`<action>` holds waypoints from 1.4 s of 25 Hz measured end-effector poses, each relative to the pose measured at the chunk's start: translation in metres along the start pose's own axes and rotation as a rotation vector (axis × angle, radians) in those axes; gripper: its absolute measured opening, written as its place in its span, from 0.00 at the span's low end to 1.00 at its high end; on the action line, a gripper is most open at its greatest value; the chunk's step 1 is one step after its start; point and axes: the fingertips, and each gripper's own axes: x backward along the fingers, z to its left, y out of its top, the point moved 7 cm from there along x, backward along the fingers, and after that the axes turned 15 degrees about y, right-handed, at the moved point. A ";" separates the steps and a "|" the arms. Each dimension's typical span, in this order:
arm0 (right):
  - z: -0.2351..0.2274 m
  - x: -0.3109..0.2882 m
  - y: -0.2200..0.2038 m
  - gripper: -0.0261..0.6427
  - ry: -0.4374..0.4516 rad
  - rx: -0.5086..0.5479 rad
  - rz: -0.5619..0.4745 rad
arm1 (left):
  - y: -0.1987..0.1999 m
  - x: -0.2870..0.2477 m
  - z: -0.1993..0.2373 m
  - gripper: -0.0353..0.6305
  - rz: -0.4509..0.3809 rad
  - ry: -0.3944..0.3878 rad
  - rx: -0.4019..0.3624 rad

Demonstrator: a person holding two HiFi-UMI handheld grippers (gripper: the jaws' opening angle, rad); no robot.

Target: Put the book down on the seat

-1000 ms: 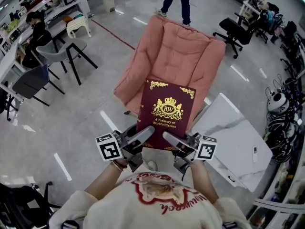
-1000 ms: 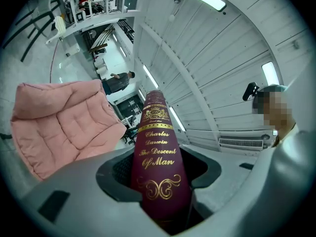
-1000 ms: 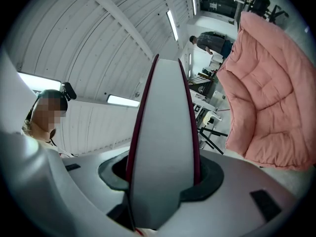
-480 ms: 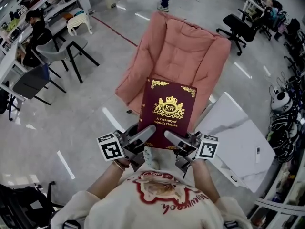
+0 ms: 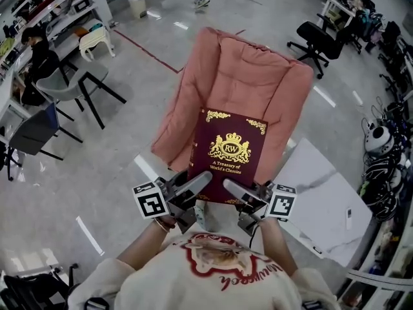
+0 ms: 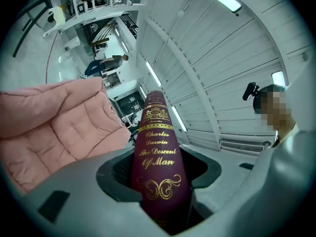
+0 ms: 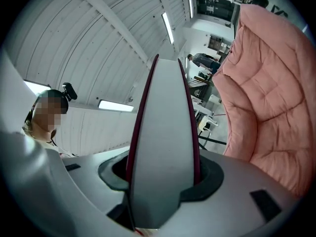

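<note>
Pink seat [image 5: 222, 95] ahead: left tongs [image 5: 193, 185] and right tongs [image 5: 235, 189] each clamp the book [image 5: 227, 150]; best lowered flat, both released together.

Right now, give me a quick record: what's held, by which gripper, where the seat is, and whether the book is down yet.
Held item: maroon book, gold crest on cover
Left gripper: shut on the book's spine side
Right gripper: shut on the book's page-edge side
Seat: pink cushioned chair, just beyond the book
Status: book in the air, not yet on the seat
</note>
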 end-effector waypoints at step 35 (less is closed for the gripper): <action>-0.106 -0.026 0.111 0.37 -0.092 -0.004 -0.083 | 0.097 -0.124 0.077 0.41 0.110 -0.038 0.054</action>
